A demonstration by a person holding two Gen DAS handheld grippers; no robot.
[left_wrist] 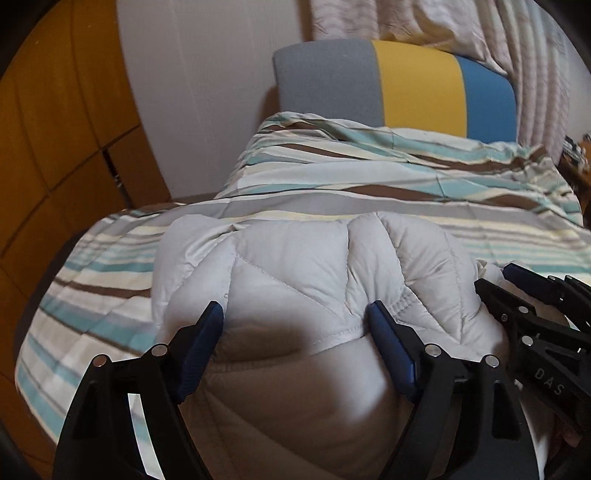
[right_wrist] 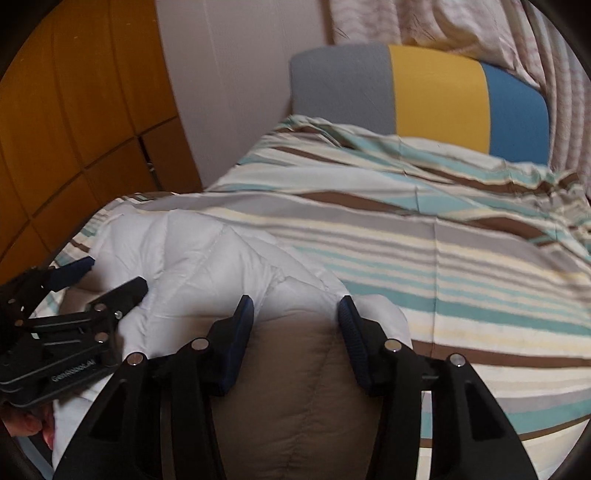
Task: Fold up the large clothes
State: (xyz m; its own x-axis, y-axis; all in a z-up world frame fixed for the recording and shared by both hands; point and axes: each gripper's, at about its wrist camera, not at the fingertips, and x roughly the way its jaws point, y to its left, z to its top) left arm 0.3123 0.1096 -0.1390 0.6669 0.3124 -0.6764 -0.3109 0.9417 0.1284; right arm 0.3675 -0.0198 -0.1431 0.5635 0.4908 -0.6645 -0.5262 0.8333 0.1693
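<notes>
The left gripper point(left_wrist: 295, 314) is positioned over the near part of the quilted jacket point(left_wrist: 295, 266), its 2 blue-padded fingers point(left_wrist: 391, 343) spread wide with a white hem edge lying in the gap; neither pad presses on the fabric. Beside it, the right gripper point(right_wrist: 295, 308) hangs over the same garment with its 2 fingers point(right_wrist: 236, 343) at a narrower setting, also apart from the cloth, with the shaded beige part of the jacket showing between them. Each gripper appears at the edge of the other wrist view, so the 2 units are close together. The jacket, pale grey-white with stitched chevron panels, lies bunched on the striped bedspread point(left_wrist: 369, 192) at the near end of the bed. Farther back stands a headboard point(left_wrist: 417, 88) in 3 colour blocks: grey, yellow, blue. Behind it hangs a pale patterned curtain point(left_wrist: 424, 22); to the left are a white wall point(left_wrist: 207, 92) and a wooden wardrobe point(left_wrist: 62, 122).
</notes>
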